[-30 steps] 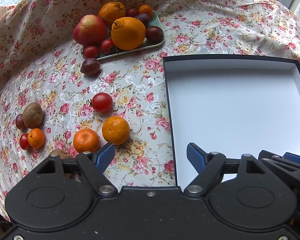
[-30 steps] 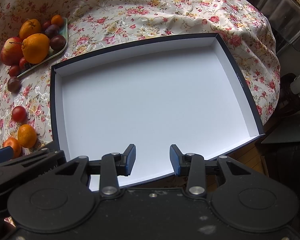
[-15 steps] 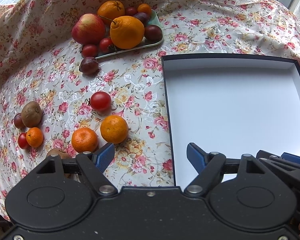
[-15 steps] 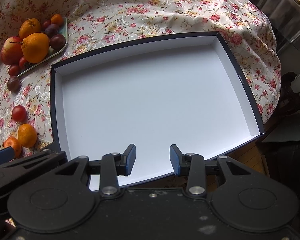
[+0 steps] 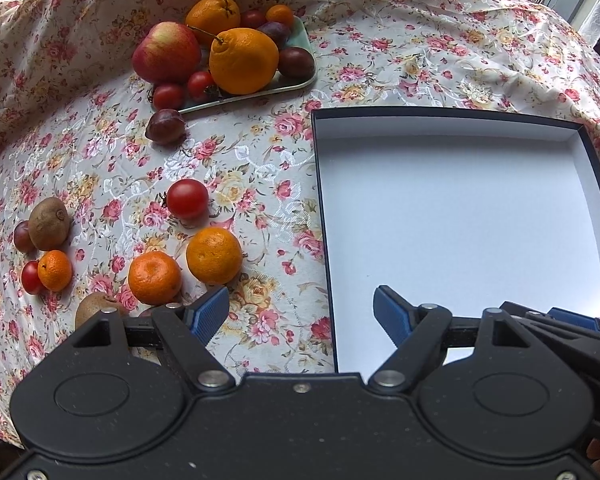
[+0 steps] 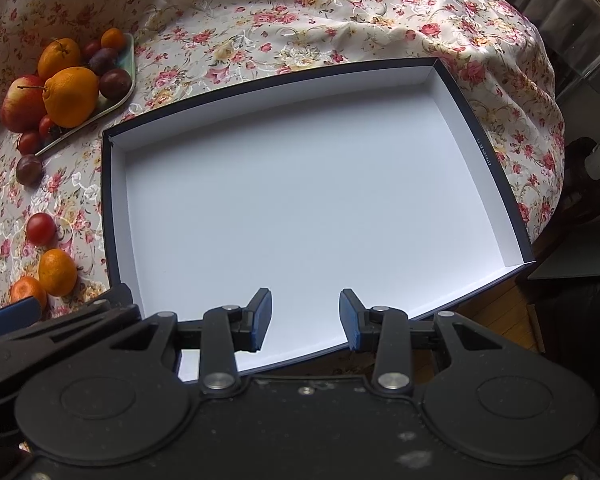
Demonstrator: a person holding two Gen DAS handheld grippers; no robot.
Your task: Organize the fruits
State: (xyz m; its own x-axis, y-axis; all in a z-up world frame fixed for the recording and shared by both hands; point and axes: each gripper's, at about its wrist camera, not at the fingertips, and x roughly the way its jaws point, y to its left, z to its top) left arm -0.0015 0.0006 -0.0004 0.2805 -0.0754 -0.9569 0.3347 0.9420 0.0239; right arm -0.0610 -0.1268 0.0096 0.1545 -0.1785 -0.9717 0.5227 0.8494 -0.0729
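Glossy floral tablecloth (image 5: 420, 40); matt cardboard box (image 6: 300, 208)

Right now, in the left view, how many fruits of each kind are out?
Oranges and mandarins: 6
Apple: 1
Kiwis: 2
Small red or purple fruits: 9
Total: 18. The left gripper half hides one kiwi and may hide more.

Cloth (image 5: 420, 48): cream, printed with pink and red roses and yellow blooms. Box (image 6: 107, 184): dark navy outside, plain white inside. Tray (image 5: 300, 42): pale green. Apple (image 5: 166, 52): red with a yellow blush. Oranges (image 5: 244, 60): bright orange. Tomato (image 5: 187, 199): glossy red. Kiwi (image 5: 54, 223): brown. Gripper (image 5: 300, 312) bodies: black, blue pads.
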